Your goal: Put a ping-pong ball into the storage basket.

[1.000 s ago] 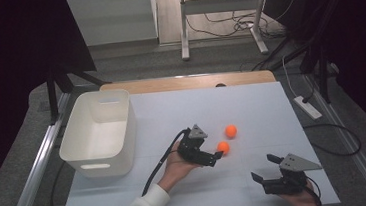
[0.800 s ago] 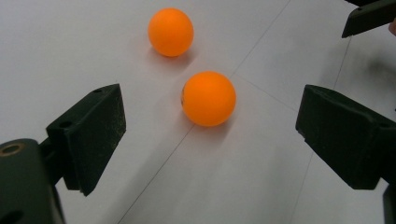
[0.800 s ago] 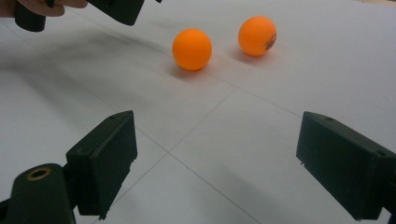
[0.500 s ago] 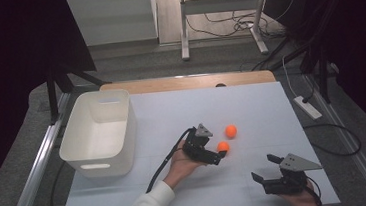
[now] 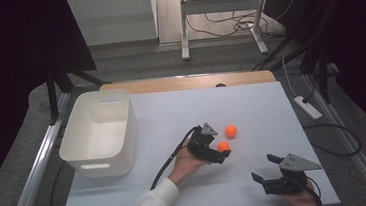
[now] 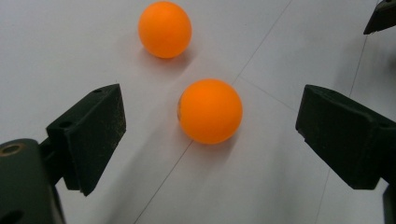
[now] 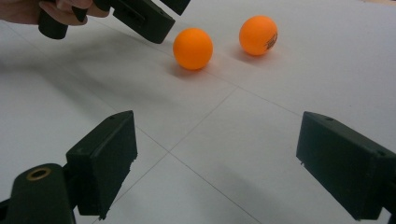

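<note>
Left claw (image 5: 224,155) sits low over the white desk (image 5: 251,102) with its jaws spread wide, and the nearer orange ball (image 6: 210,111) lies between them, a little ahead of the pads and touching neither one. Just beyond that ball, off toward the claw's left jaw, rests the second orange ball (image 6: 165,29), close to the first but apart from it. From here the likeliest trouble, as I judge it, is the ball rolling: it is round, smooth and light-looking on a slick surface, so if one pad reaches it before the other, or the jaws close while the ball is still ahead of the pad centres, it could squirt forward out of the grip. A shove of that kind could also knock it into the second ball and send both rolling across the desk, perhaps toward an edge. Closing too high on the ball might pinch it downward and pop it free; dropping too low could scrape the pads on the desk. Right claw (image 5: 268,182) waits well off to the side with its jaws also spread and nothing between them, so it offers no backstop. Far behind the left claw stands the white bin (image 5: 98,133), apparently the drop point, and a weak pinch could lose the ball on the way there.
</note>
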